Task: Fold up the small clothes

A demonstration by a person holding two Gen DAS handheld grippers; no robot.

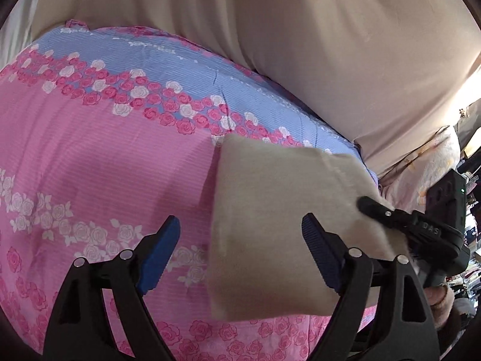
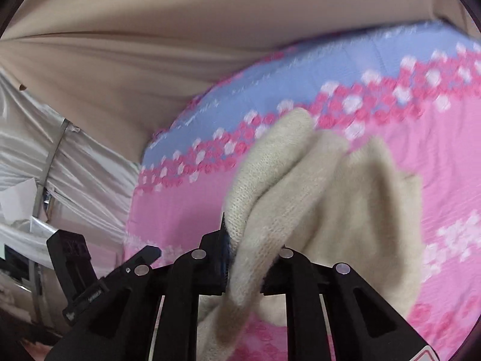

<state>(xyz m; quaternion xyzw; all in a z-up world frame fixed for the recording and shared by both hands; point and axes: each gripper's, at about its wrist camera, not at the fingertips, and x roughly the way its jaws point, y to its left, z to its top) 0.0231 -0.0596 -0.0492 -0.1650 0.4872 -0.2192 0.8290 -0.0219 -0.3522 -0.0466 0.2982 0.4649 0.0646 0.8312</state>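
Left wrist view: the left gripper [image 1: 240,240] hangs with its blue pads spread wide and nothing between them, above the pink flowered bedspread [image 1: 90,156]. Just right of it lies the cream knitted garment [image 1: 270,210], one panel spread flat on the bedspread while its right edge is taken by the right gripper [image 1: 365,203], which enters from the right side (only its black finger and body show here, so its grip cannot be read from this angle).

Right wrist view: the right gripper [image 2: 237,252] is clamped on a bunched fold of the cream knitted garment [image 2: 315,198] — the knit drapes forward from the jaws in two soft lobes over the pink flowered bedspread [image 2: 436,165]. The blur suggests motion.

Step in hand, as judged: one edge is being lifted to fold it over the rest. The next move calls for carrying that edge across the flat panel, away from the right gripper's side, and laying it down square — with the free gripper pinning or smoothing the panel.
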